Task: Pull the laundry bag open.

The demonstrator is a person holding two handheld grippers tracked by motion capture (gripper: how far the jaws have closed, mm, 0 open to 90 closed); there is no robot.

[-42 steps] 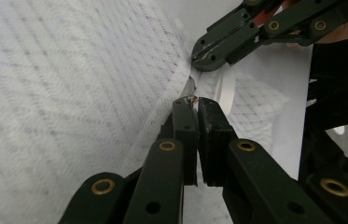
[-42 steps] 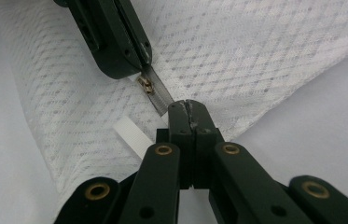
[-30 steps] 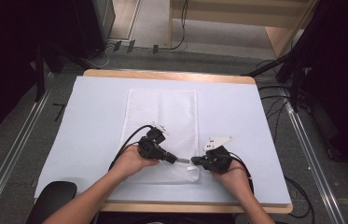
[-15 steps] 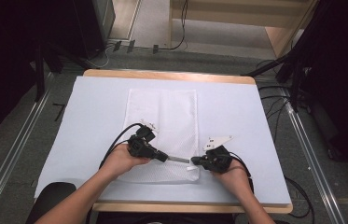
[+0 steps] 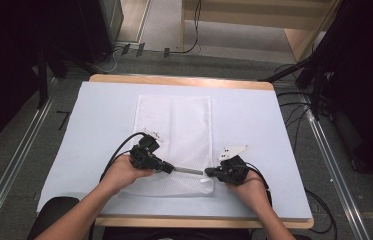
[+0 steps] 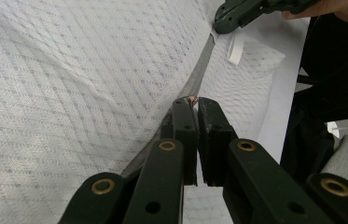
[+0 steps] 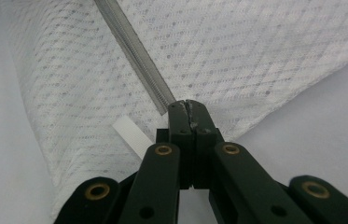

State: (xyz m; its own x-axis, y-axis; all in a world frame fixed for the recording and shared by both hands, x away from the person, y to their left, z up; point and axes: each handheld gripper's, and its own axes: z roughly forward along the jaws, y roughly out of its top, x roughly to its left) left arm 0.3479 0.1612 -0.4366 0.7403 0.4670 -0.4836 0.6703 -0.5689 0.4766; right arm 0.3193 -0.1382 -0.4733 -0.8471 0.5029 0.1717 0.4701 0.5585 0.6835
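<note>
High view: white mesh laundry bag (image 5: pixel 174 130) flat on the pale blue table cover (image 5: pixel 254 120), long axis running away from the person, zipper (image 5: pixel 189 171) crossing its near end from side to side. Left gripper (image 5: pixel 170 169) clamped on what looks like the zipper pull, a small coppery bit pinched at the jaw tips in the left gripper view (image 6: pixel 193 99). Right gripper (image 5: pixel 208 172) clenched on the zipper's end at the bag's near right corner, jaws fully together on the tape in the right gripper view (image 7: pixel 188 109), a white fabric tab (image 7: pixel 129 133) just beside them. Zipper stretched taut in a straight line between the two grippers, so the line of travel lies along that tape: right hand as anchor, left hand nearer the unzipped stretch. Probable next move a pull of the slider leftward along the tape, away from the anchored corner; main risk judged to be mesh snagging in the teeth if the tape goes slack.
</note>
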